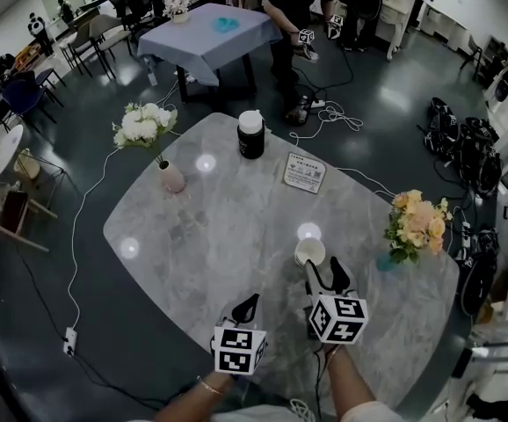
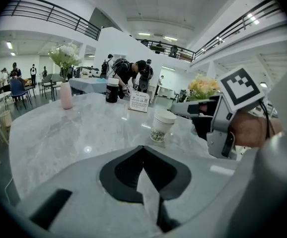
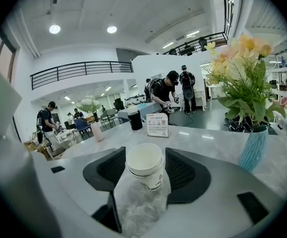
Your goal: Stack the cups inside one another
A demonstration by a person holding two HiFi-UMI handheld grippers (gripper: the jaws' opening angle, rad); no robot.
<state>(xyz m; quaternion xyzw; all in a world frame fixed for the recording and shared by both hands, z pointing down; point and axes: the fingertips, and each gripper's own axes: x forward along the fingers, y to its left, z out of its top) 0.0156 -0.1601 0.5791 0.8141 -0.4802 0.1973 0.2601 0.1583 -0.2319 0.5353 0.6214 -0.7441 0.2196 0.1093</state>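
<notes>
Cups: we see white paper cups (image 3: 145,165) standing on the marble tabletop (image 1: 219,227), toward its near right part. Two rims show, one seated inside the other.
Right gripper: the right gripper (image 1: 326,272) sits low just behind the cups. Its fingers (image 3: 183,170) are spread apart with the cups between them near the tips. The rims nearly fill the gap, and we cannot tell whether the pads touch them.
Left gripper: the left gripper (image 1: 248,306) is nearer to us and to the left, apart from the cups. Its fingers (image 2: 121,170) are drawn together at the tips, and we find nothing between them but a narrow wedge of tabletop.
Right side: a blue vase (image 3: 253,150) of peach and yellow flowers (image 1: 418,221) stands near the cups, by the tabletop's right edge.
Far side: we make out a sign card (image 1: 304,172) and a dark jar (image 1: 250,135) with a white lid.
Left side: a pink vase (image 1: 170,178) holds white flowers (image 1: 144,123).
Background: a person (image 1: 291,7) stands by a table with a blue cloth (image 1: 206,33).
</notes>
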